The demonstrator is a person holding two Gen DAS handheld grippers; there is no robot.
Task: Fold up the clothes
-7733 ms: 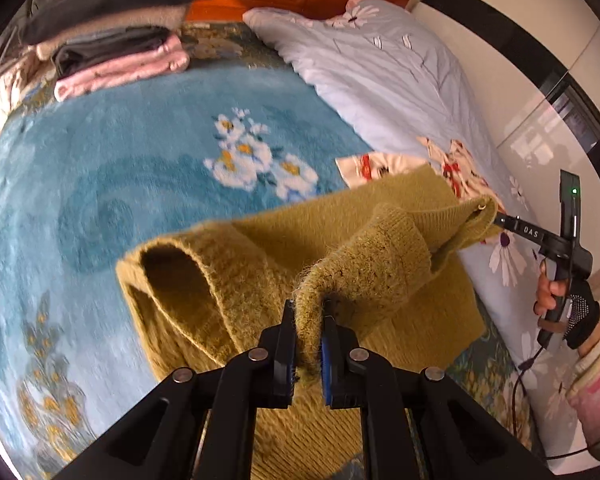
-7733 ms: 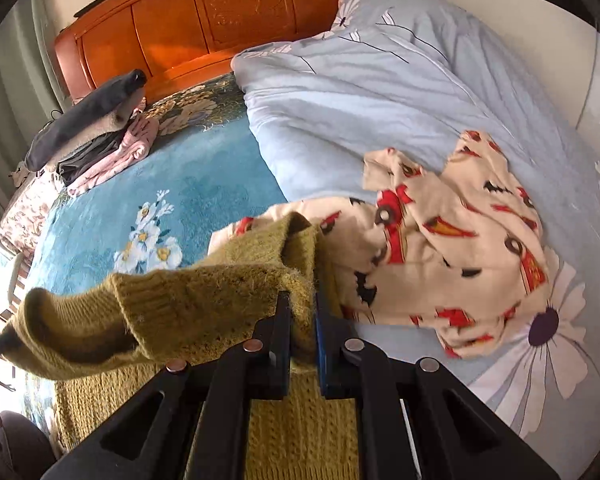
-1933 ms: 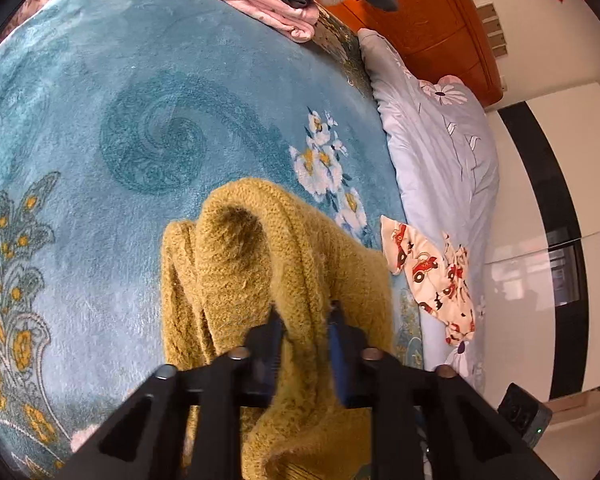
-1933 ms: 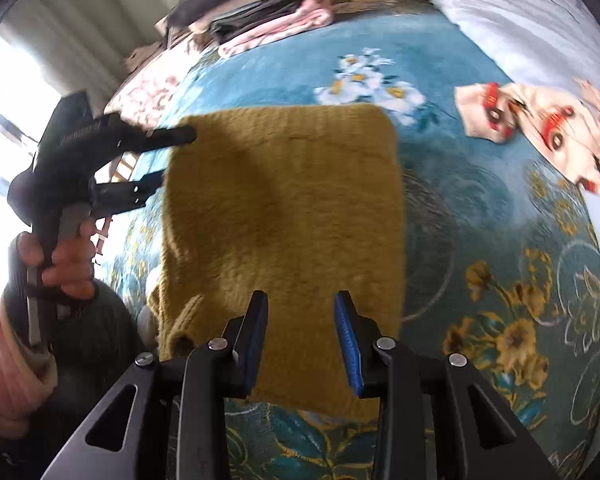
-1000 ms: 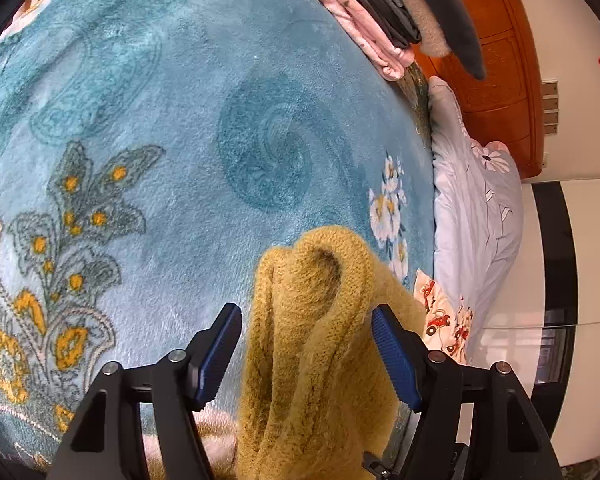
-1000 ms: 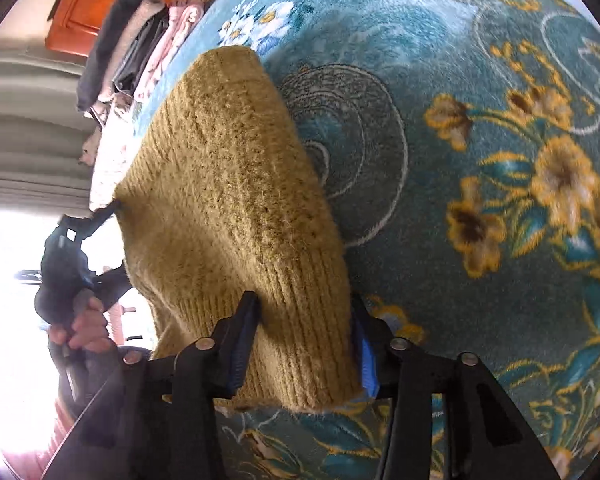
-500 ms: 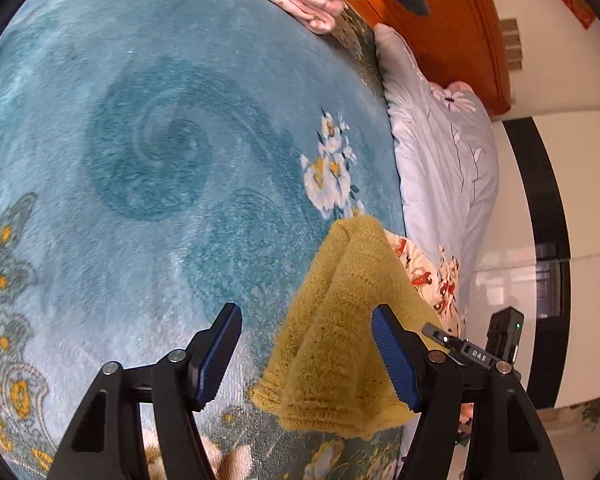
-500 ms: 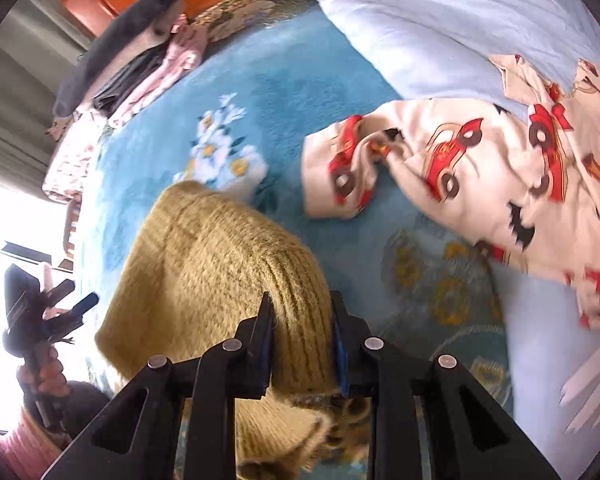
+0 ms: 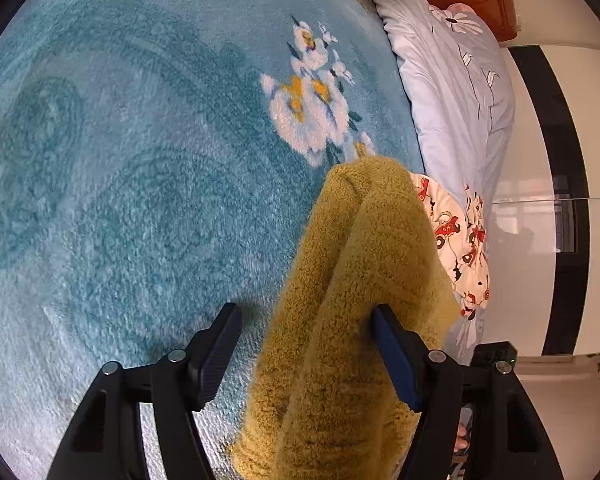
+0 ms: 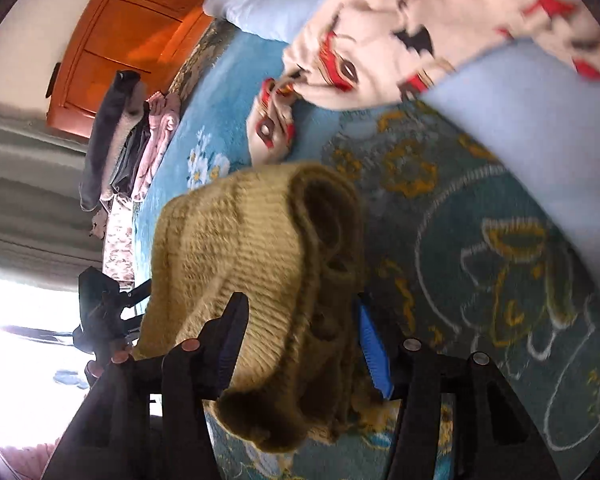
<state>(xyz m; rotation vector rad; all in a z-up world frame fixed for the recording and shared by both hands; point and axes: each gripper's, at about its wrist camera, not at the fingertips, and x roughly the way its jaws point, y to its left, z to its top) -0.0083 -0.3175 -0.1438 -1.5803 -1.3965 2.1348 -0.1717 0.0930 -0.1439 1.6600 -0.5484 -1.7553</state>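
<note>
- The left gripper [image 9: 306, 354] is standing with its jaws spread wide; the folded mustard sweater [image 9: 352, 320] is lying between them, its right edge touching the right blue pad while the left pad is sitting apart from the knit.
- The right gripper [image 10: 300, 340] is also gaping wide, and the sweater [image 10: 256, 272] is bunching between its fingers, filling most of the gap; whether the pads are pressing it cannot be told.
- The sweater is resting in thick folded layers on the teal floral blanket [image 9: 140, 160] covering the bed.
- Just beyond the sweater, a cream garment with red cars [image 10: 340, 60] is lying partly on the blanket and partly on the pale blue duvet [image 9: 456, 92].
- A stack of folded clothes [image 10: 128, 136] is sitting well apart, near the orange wooden headboard [image 10: 132, 28].
</note>
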